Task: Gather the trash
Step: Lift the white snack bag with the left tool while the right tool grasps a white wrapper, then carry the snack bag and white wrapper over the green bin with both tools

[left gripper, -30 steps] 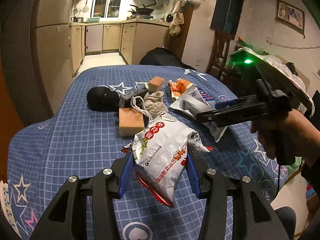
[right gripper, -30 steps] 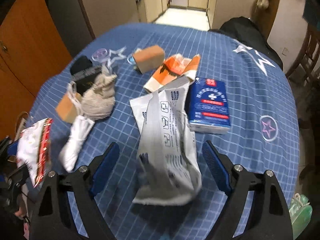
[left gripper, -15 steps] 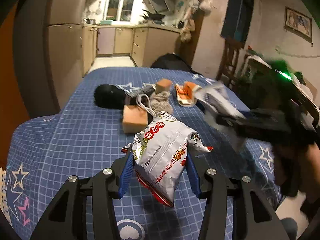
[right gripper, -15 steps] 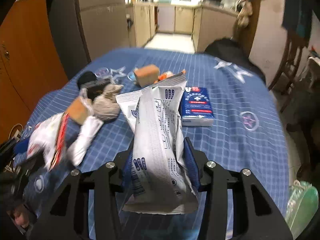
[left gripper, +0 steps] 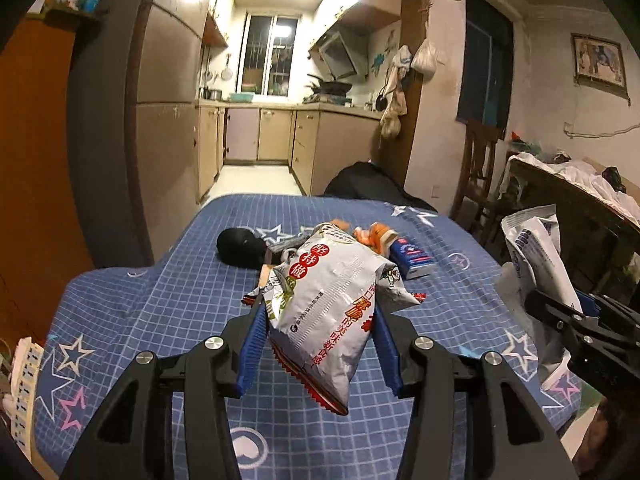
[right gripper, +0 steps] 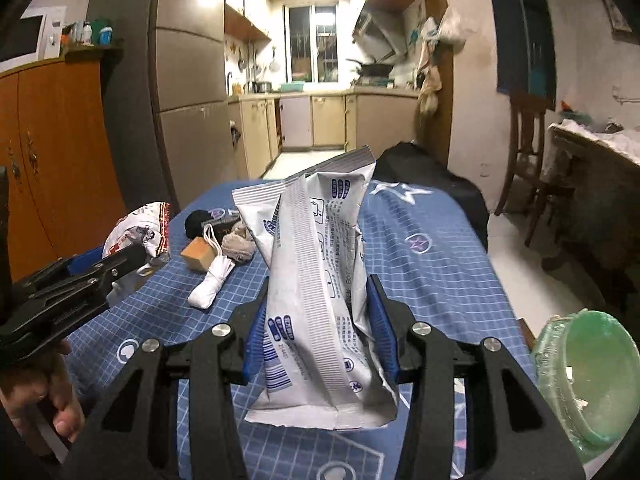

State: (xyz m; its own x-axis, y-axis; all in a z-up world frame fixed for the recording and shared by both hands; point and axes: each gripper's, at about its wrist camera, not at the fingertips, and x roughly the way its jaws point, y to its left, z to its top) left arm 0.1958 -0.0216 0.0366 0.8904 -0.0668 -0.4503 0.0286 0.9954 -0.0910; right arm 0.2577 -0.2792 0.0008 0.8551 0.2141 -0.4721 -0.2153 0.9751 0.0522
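- Left wrist view: the left tool [left gripper: 318,340] has its blue pads pressed against a crinkled white snack bag with red print [left gripper: 328,300], held up off the desk [left gripper: 140,312], which is covered by a blue checked cloth with stars.
- Right wrist view: the right tool [right gripper: 320,320] has just closed its jaws and now clamps a tall white plastic wrapper with blue print [right gripper: 316,280], standing nearly upright between the pads and clear of the cloth.
- Each tool shows at the edge of the other's view, so the two bags hang side by side above the near end of the desk.
- Farther along the cloth lie a black cap [left gripper: 240,246], a tan sponge block [right gripper: 198,254], a rolled white cloth with cords [right gripper: 212,284], a grey knitted bundle [right gripper: 240,242], an orange wrapper [left gripper: 374,236] and a blue tissue pack [left gripper: 412,258].
- A green plastic tub [right gripper: 584,380] sits low at the right, beside the desk edge.
- A hand [right gripper: 44,392] grips the left tool's handle.
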